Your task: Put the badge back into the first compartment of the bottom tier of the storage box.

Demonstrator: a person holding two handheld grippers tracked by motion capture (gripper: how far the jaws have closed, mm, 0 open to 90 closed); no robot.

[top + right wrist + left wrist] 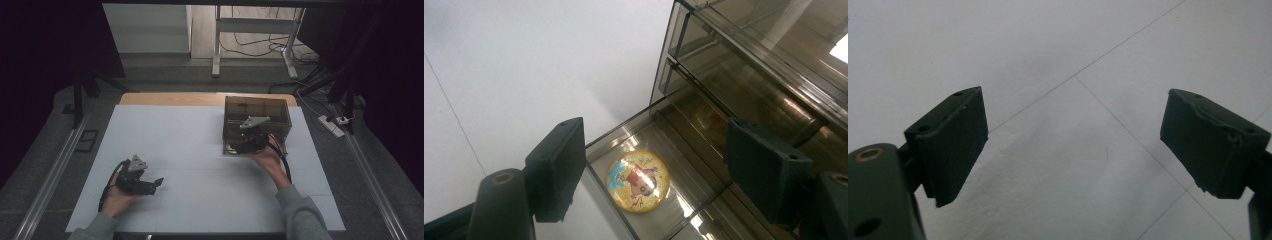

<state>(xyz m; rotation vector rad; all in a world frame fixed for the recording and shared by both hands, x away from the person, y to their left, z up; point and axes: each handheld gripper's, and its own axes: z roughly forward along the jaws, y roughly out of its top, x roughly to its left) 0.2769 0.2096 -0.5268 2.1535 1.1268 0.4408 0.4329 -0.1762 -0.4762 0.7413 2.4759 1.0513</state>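
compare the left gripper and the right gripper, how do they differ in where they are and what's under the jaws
The left gripper lies low on the white table, far from the tinted box; the right gripper is at that box's front. Between the left gripper's pads is bare table; below the right gripper's lies a round cartoon badge in an open drawer. Both stand open, gripping nothing.

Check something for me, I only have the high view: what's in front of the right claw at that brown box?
Observer: A round yellow badge with a cartoon figure lies flat in an open drawer of the clear brown box.
Operator: Is the right claw holding it?
Observer: No. The right claw is open, pads clear of the badge.
Operator: Left claw?
Observer: The left claw is open too, nothing between its pads, just the white table sheet under it.
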